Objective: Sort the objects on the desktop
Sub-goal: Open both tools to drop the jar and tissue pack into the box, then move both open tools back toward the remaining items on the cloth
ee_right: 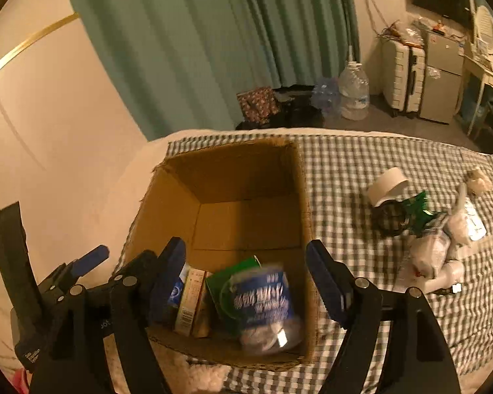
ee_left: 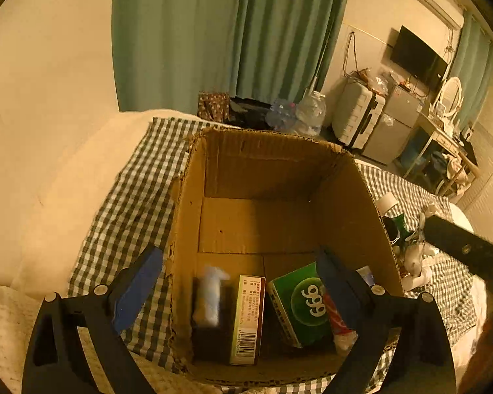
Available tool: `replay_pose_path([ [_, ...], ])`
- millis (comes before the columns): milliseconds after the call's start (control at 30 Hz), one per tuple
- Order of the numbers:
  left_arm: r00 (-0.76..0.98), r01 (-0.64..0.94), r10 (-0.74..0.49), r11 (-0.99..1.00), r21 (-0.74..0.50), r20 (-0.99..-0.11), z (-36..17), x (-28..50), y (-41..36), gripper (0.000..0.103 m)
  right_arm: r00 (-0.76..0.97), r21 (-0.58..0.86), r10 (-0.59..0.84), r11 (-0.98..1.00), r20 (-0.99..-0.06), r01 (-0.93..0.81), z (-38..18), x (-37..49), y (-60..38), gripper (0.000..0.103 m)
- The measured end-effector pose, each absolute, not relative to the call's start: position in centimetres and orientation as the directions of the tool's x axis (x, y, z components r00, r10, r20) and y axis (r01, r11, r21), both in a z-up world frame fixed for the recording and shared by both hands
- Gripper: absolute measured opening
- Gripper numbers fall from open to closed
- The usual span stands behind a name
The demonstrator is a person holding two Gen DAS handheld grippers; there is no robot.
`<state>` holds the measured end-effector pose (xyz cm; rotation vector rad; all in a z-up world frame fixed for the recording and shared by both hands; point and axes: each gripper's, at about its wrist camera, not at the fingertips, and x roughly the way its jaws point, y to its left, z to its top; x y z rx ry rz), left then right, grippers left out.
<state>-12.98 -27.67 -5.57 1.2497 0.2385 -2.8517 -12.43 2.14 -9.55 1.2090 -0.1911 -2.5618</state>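
An open cardboard box [ee_left: 345,203] [ee_right: 167,203] stands on a checked cloth. Inside it lie a green "999" box [ee_left: 299,302] [ee_right: 226,279], a narrow white barcoded box [ee_left: 248,318] [ee_right: 190,302] and a pale blue-white bottle [ee_left: 210,295], blurred. My left gripper [ee_left: 240,289] is open above the box's near end, holding nothing. My right gripper [ee_right: 246,282] is open over the box; a blurred blue-labelled pack [ee_right: 266,305] sits between its fingers, untouched by them. The left gripper [ee_right: 85,262] also shows in the right wrist view.
Loose items lie on the checked cloth [ee_right: 361,164] right of the box: a white roll [ee_right: 386,184], a green packet [ee_right: 417,210], white bags [ee_right: 443,246]. Beyond the bed are water bottles [ee_right: 353,95], a suitcase [ee_right: 402,78] and a green curtain [ee_right: 213,42].
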Motion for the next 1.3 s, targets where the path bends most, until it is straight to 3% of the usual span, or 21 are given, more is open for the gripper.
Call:
replay_pose_path([
  [300,-0.694,-0.017,0.095,-0.993,-0.116,-0.713,-3.9,-10.3,-22.8,0.099,-0.694,0.130,-0.120,-0.991,-0.710,0.038,-7.8,-7.8,11.4,0.076],
  [667,-0.681,-0.152,0.172,-0.984,-0.093,-0.712,-4.0,-7.4,-9.6,0.102,-0.741,0.178,0.007,-0.969,-0.671,-0.170,-5.9,-1.0,27.1,0.077],
  [1033,-0.602,-0.250,0.226,-0.964,-0.088,-0.766,-11.9,-9.3,2.2,0.102,-0.675,0.198,-0.055,-0.971,-0.736,-0.137,-15.1,-1.6,31.9,0.077],
  [1300,-0.541,-0.317,0.241,-0.946,-0.070,-0.806,-17.2,-14.4,8.0,0.102,-0.624,0.206,-0.010,-0.948,-0.781,-0.241,-21.1,-3.8,37.4,0.077],
])
